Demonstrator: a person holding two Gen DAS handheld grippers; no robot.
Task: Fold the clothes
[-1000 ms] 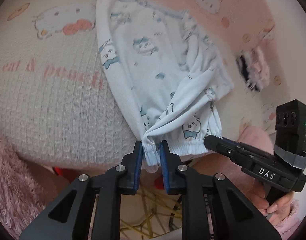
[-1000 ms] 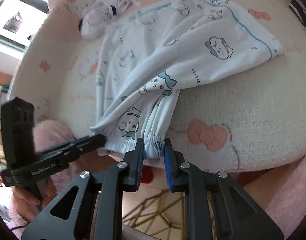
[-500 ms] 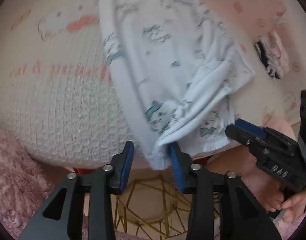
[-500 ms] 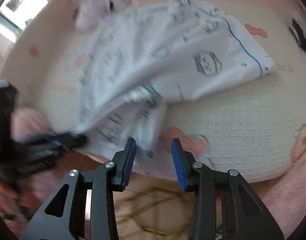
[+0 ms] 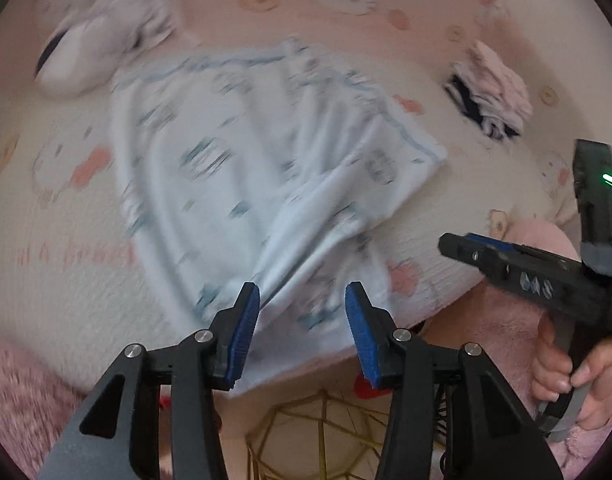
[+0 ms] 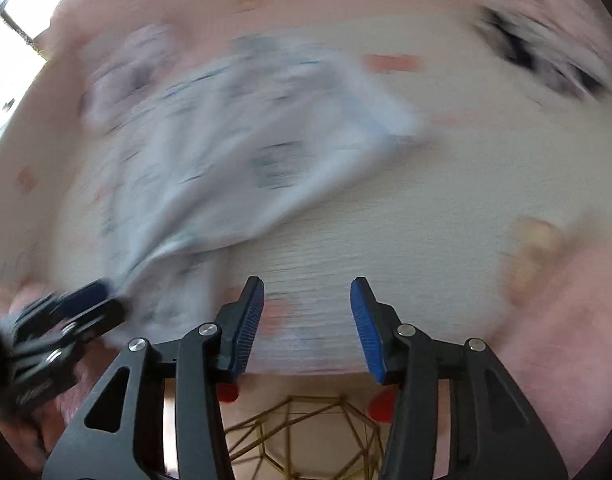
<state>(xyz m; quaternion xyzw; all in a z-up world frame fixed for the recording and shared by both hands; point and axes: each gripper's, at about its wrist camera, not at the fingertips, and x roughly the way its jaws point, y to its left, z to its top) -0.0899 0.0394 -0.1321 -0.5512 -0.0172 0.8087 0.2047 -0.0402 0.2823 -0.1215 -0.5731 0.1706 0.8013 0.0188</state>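
1. Pyjama trousers, white with blue cartoon print: lying crumpled across the middle of the bed, the elastic cuffs hanging over its near edge. The right wrist view is badly blurred; the garment there sits left of centre.
2. Left gripper: my tongs have just been opening and now stand apart. A cuff lies between the blue pads in the picture, but they do not press on it.
3. Right gripper: tongs likewise just opened and apart, nothing between them, only bare bedcover beyond. In the left view it sits off the garment's right side.
4. Other stock: bundled white clothing toward the far left corner, a small folded pile toward the far right.
5. Risk, my judgement: released cloth overhanging the near edge could slide off to the floor, pulled by its own hanging weight. The bunched leg, left unsmoothed, would give a crooked fold.
6. Pose: both grippers point steeply down over the near edge. My right hand wraps its handle, fingers on the trigger.
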